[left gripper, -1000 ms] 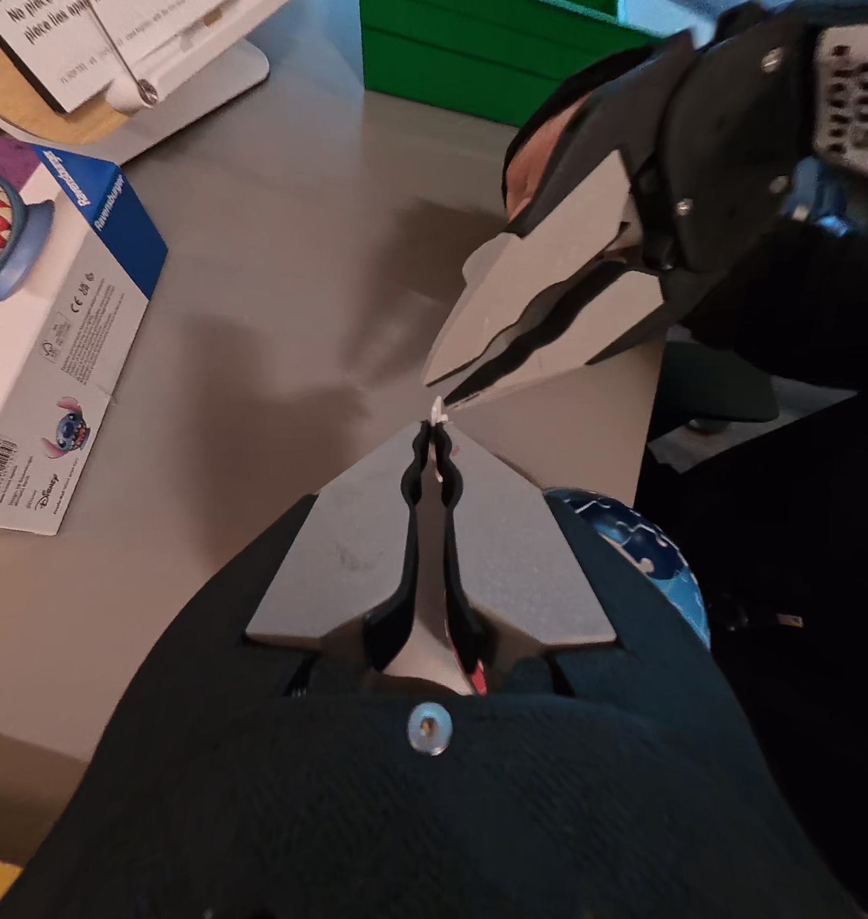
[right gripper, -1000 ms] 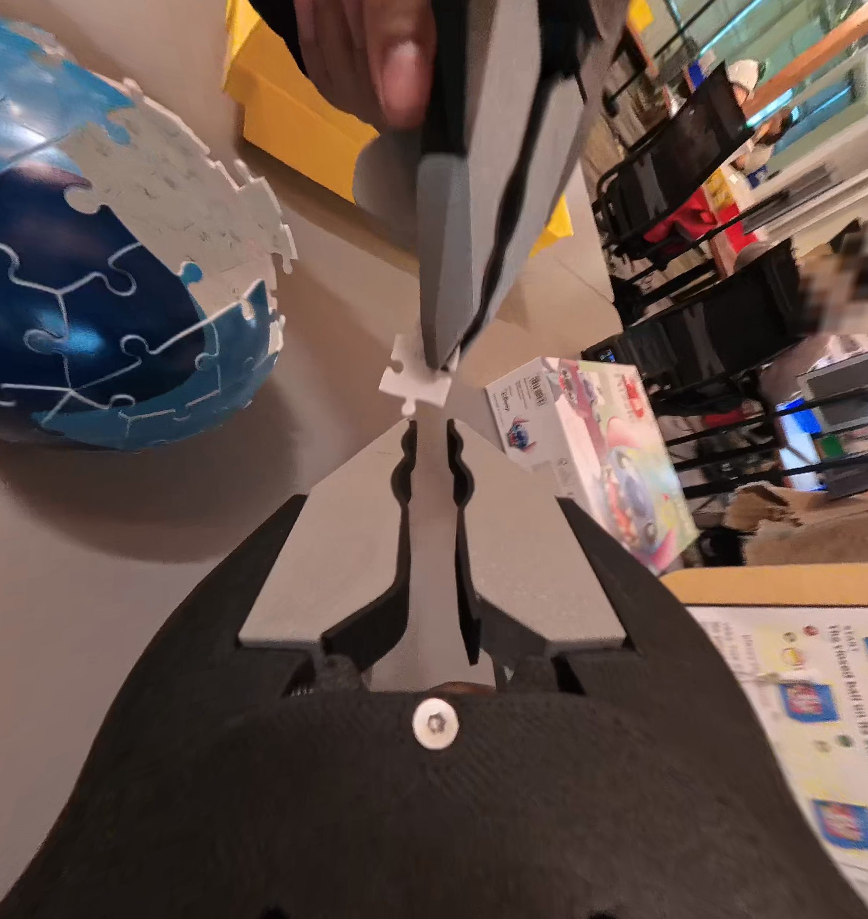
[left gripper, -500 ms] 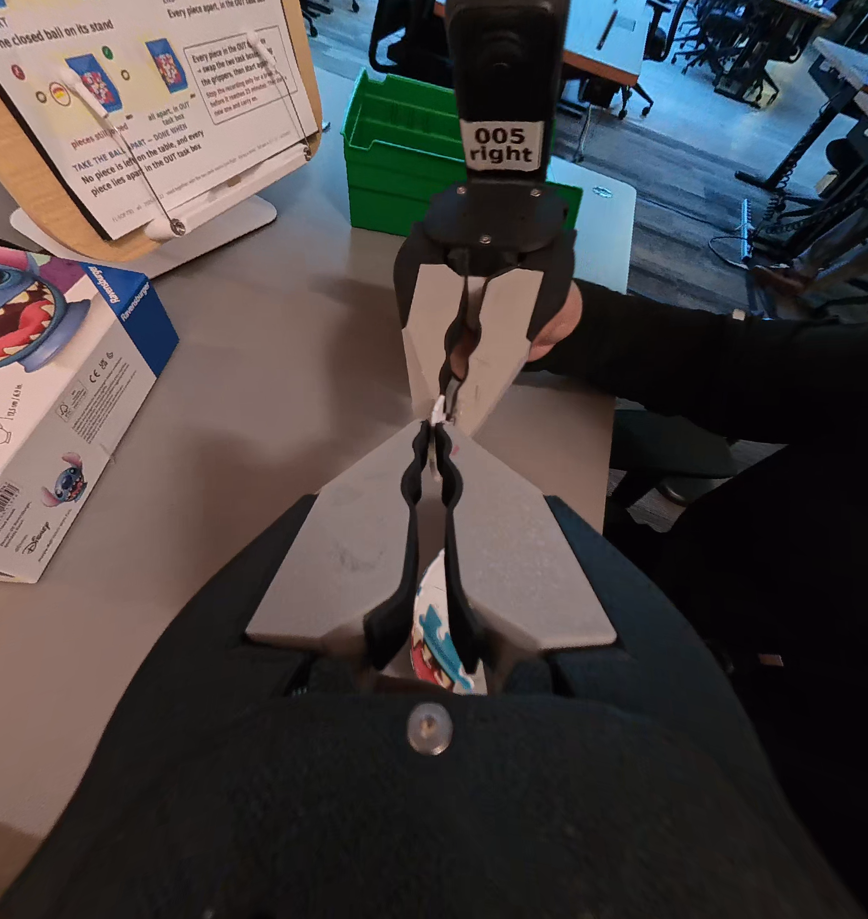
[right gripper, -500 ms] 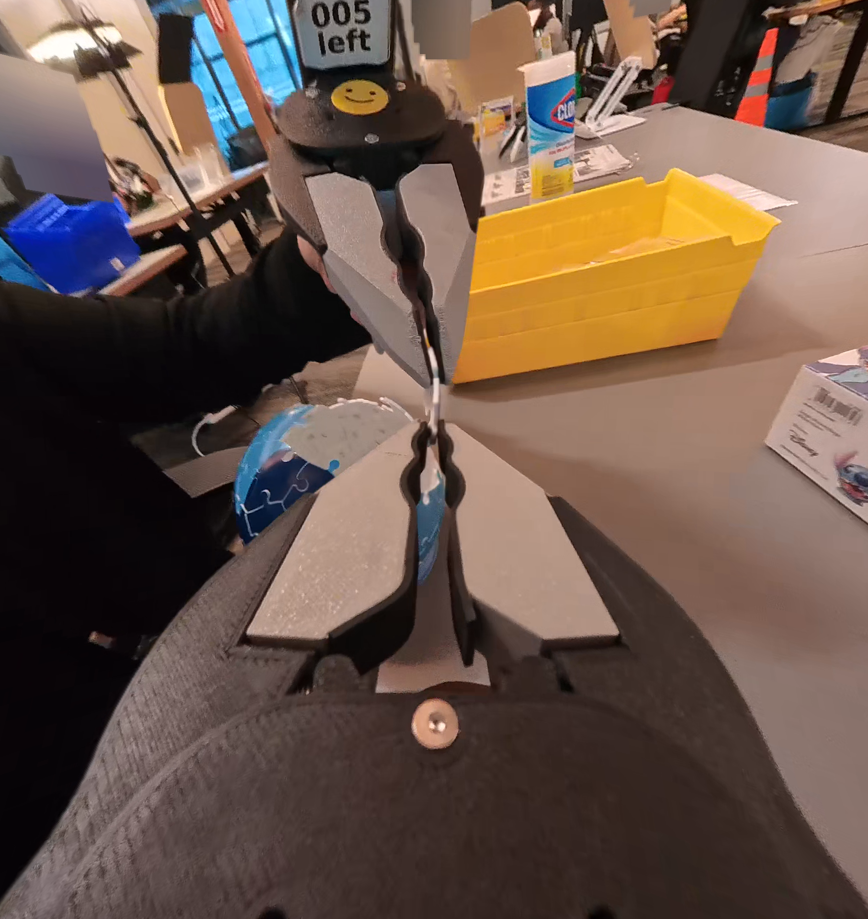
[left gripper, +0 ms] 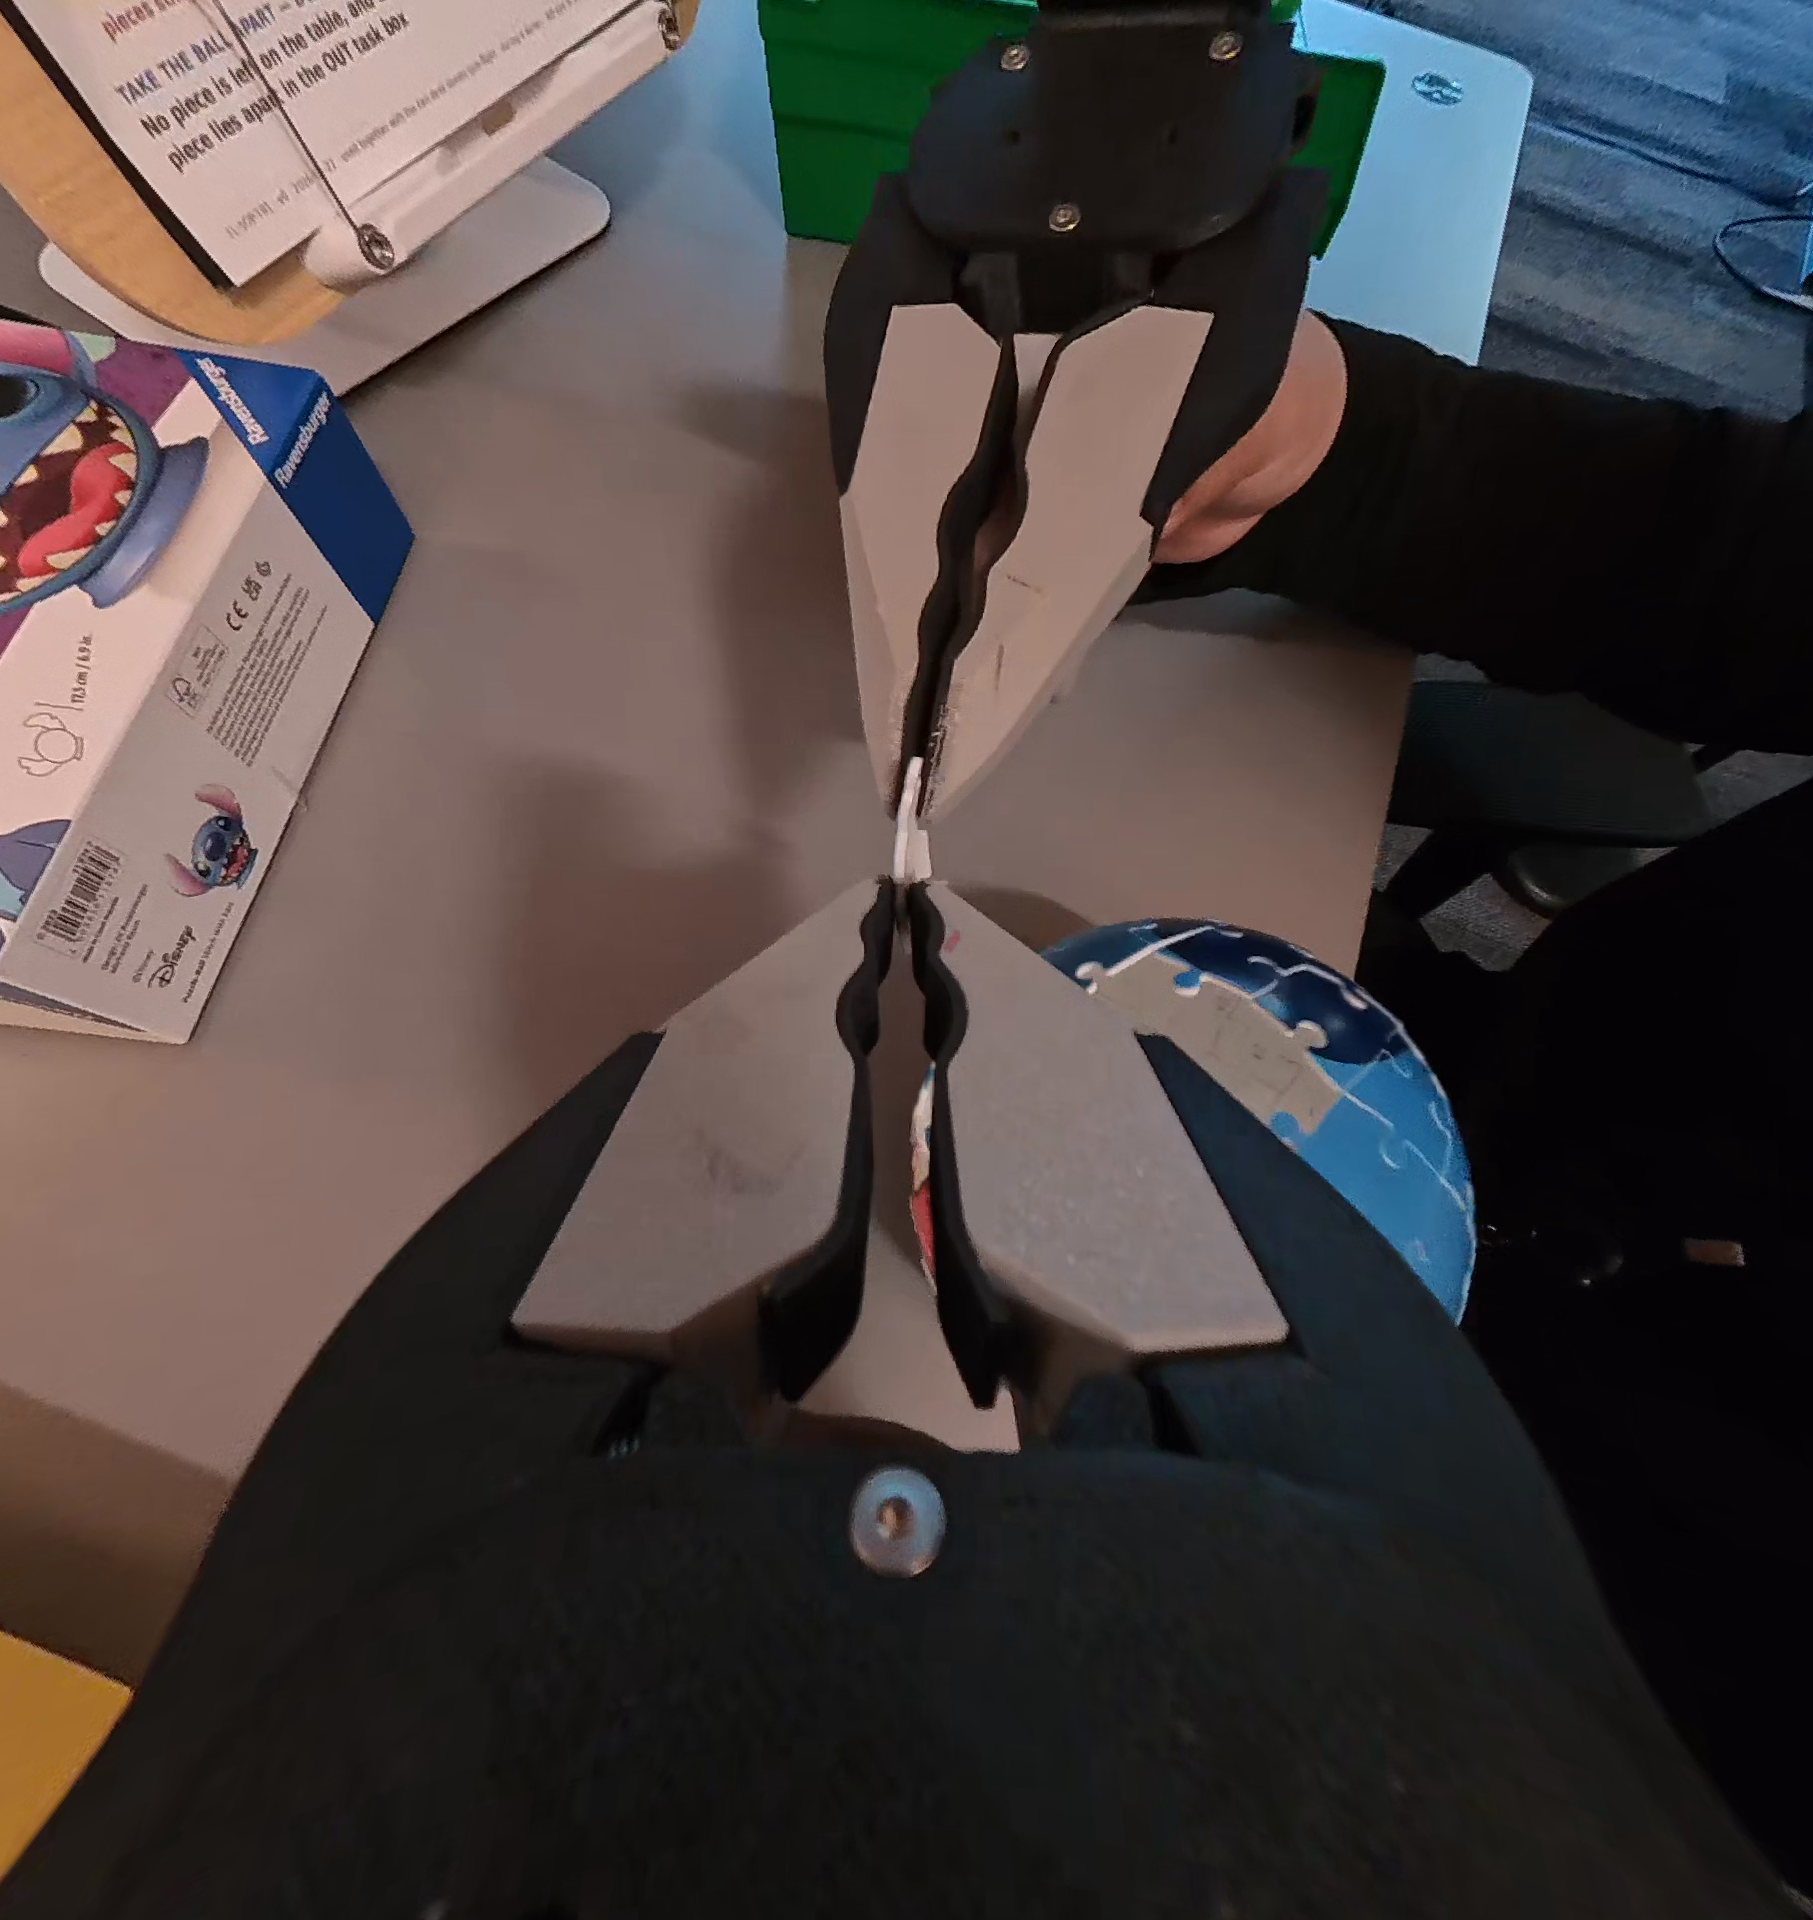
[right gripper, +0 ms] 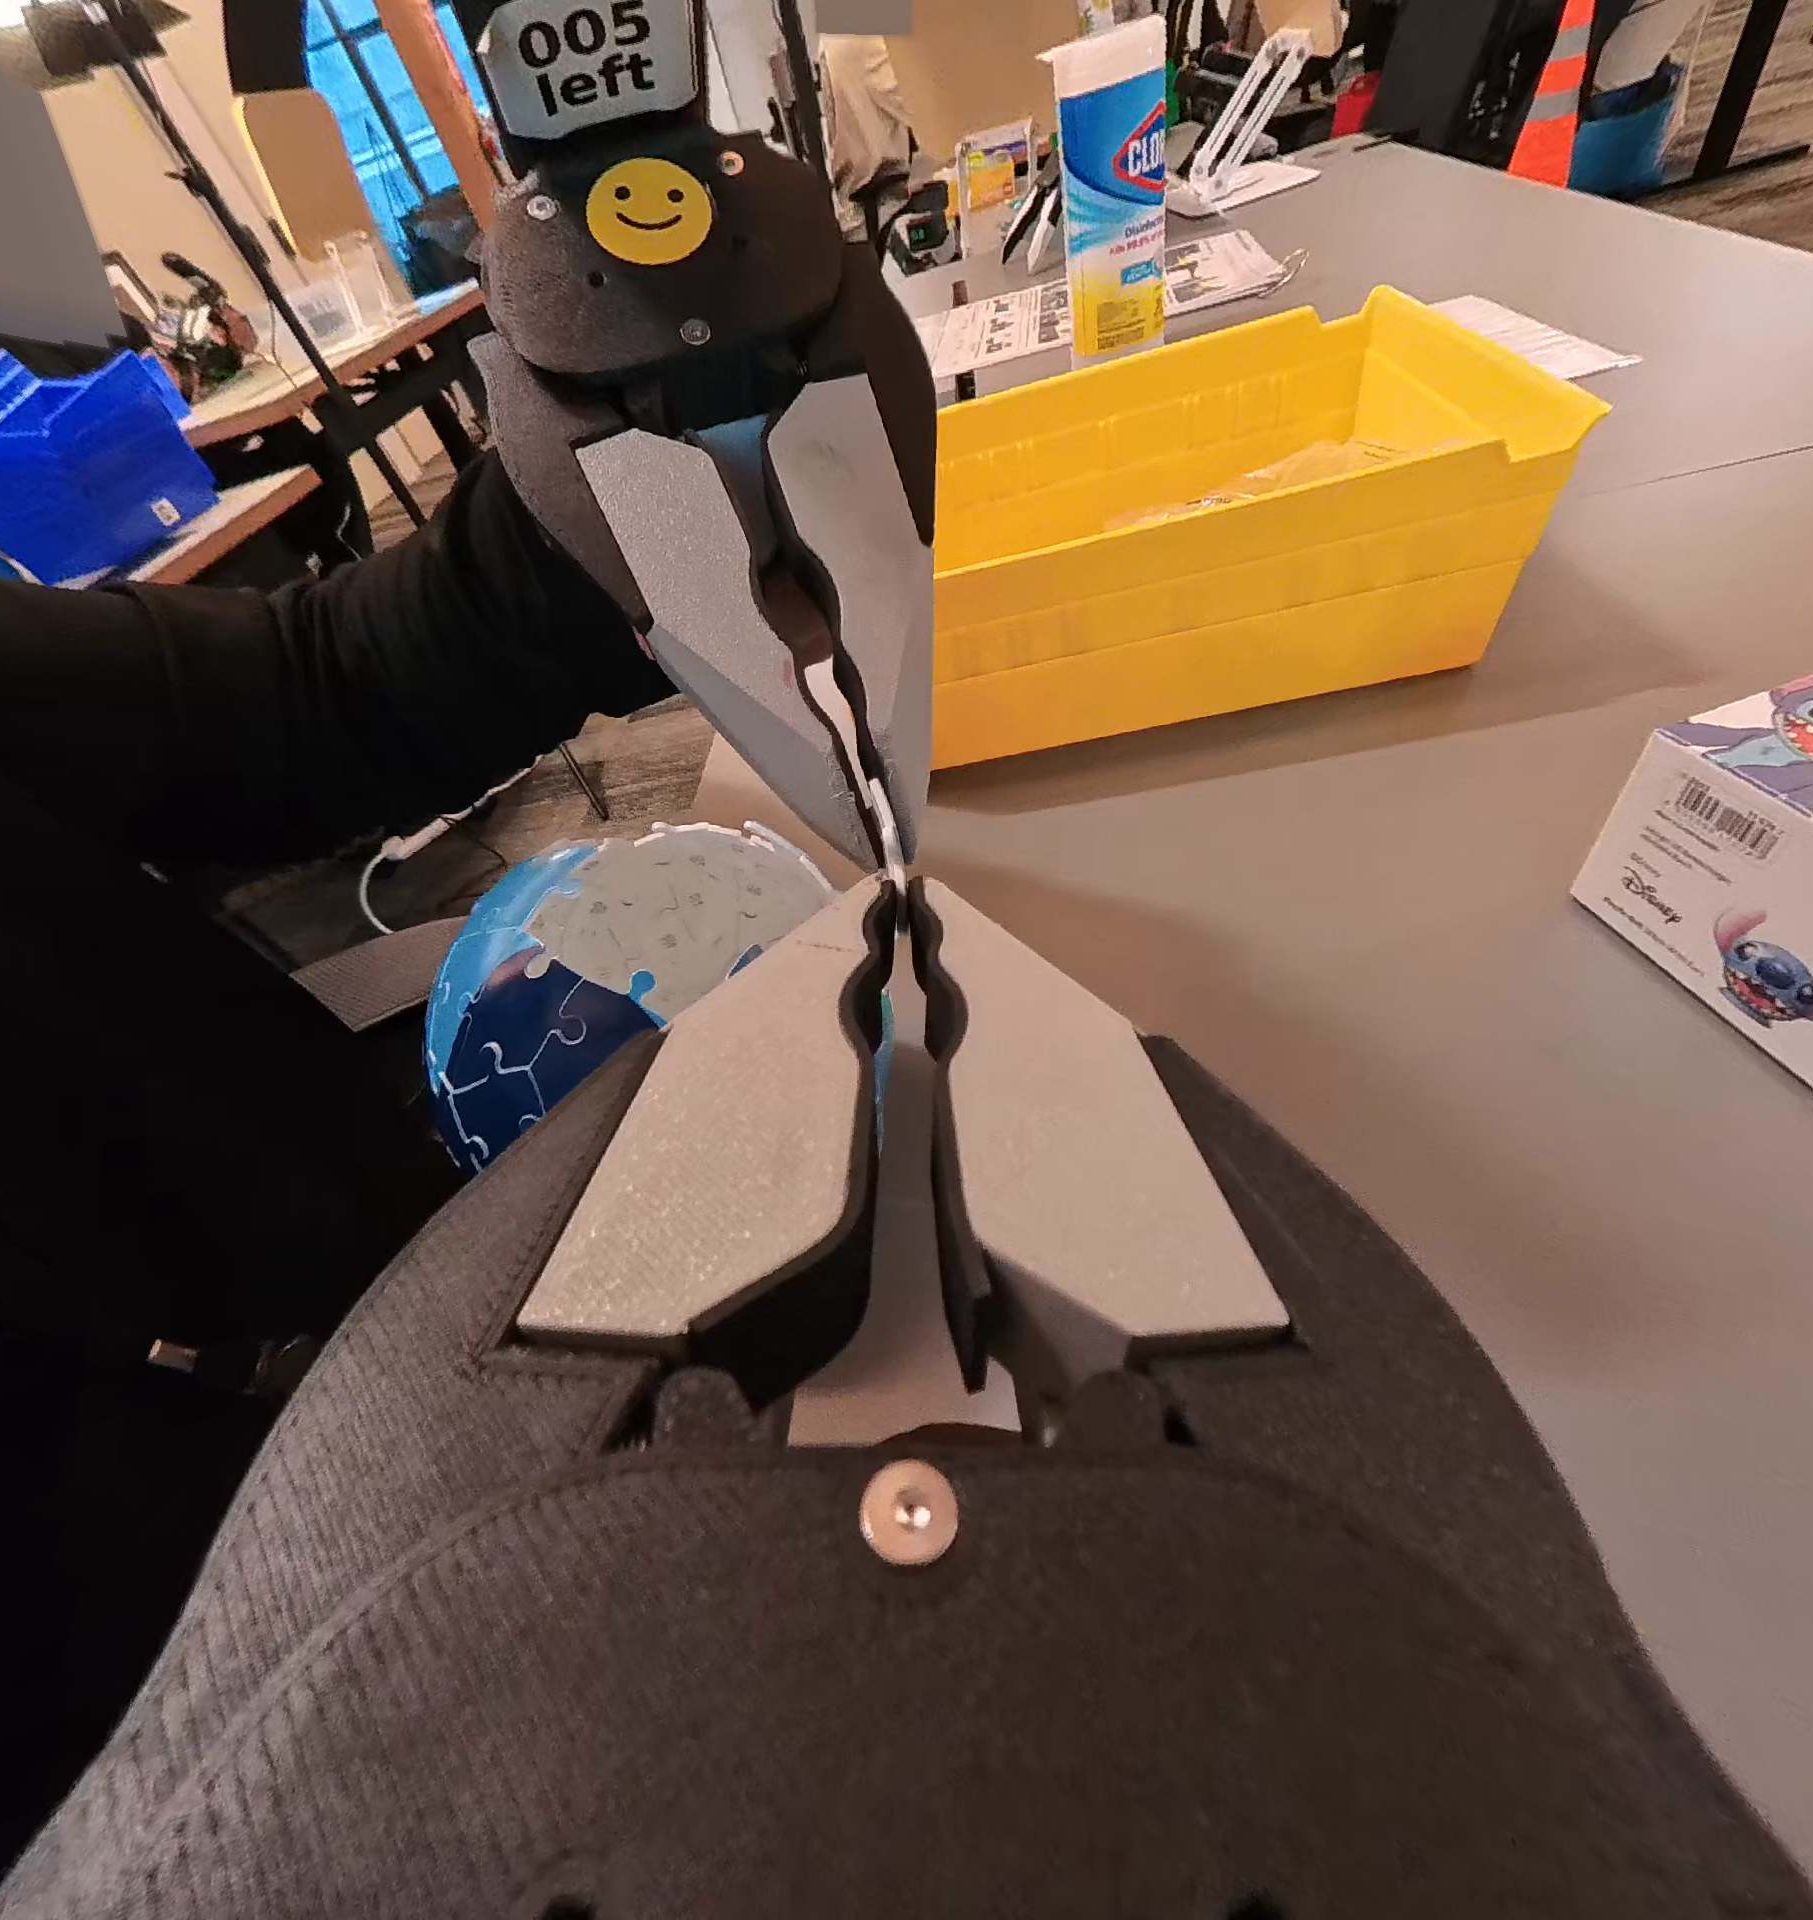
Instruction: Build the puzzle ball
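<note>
Pinching thin white puzzle piece (left gripper: 912, 831), both grippers tip-to-tip

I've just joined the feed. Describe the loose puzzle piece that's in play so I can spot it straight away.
Start at the grey table, where the half-built blue puzzle ball sits at the near edge. Just above it, the left gripper and right gripper meet tip to tip. The puzzle piece is the thin white sliver bridging those tips, seen edge-on and held in the air, unlike the pieces locked into the ball.
</note>
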{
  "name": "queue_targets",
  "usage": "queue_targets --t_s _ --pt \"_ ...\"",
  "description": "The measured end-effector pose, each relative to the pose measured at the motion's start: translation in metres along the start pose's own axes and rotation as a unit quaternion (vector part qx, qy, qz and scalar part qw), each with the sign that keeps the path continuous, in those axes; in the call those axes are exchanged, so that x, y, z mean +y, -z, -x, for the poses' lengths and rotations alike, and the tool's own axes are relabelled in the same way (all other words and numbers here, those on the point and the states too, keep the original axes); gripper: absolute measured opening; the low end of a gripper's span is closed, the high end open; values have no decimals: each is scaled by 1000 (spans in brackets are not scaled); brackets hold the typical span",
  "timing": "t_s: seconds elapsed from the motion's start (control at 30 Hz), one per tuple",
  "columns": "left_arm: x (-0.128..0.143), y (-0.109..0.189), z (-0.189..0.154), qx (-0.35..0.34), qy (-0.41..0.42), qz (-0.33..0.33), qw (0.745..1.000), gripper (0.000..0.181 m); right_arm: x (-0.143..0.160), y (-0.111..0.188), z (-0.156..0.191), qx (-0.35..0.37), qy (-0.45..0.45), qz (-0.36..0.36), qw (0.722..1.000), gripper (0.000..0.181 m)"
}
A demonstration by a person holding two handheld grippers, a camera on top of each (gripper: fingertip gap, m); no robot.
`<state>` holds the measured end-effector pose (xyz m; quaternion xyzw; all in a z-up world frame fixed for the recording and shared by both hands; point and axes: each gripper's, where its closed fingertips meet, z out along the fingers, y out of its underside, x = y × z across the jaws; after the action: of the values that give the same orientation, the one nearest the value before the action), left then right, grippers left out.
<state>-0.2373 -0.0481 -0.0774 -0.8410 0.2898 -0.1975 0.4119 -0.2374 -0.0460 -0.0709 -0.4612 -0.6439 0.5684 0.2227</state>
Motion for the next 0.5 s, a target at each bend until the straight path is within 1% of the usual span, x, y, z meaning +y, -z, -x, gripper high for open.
queue_targets --t_s 0.17,0.23,0.33,0.5 --pt "2 -1 0 0 -4 7 1000 0 -2 1 2 -7 6 -6 1000 0" --pt "4 -2 0 -7 -12 17 1000 0 -4 0 4 -9 10 -7 1000 6" --pt "6 -3 -2 -8 -14 29 999 0 -1 -3 4 2 28 11 1000 1" --pt "7 -3 -1 -14 -13 36 999 0 2 -6 3 13 37 24 999 1"
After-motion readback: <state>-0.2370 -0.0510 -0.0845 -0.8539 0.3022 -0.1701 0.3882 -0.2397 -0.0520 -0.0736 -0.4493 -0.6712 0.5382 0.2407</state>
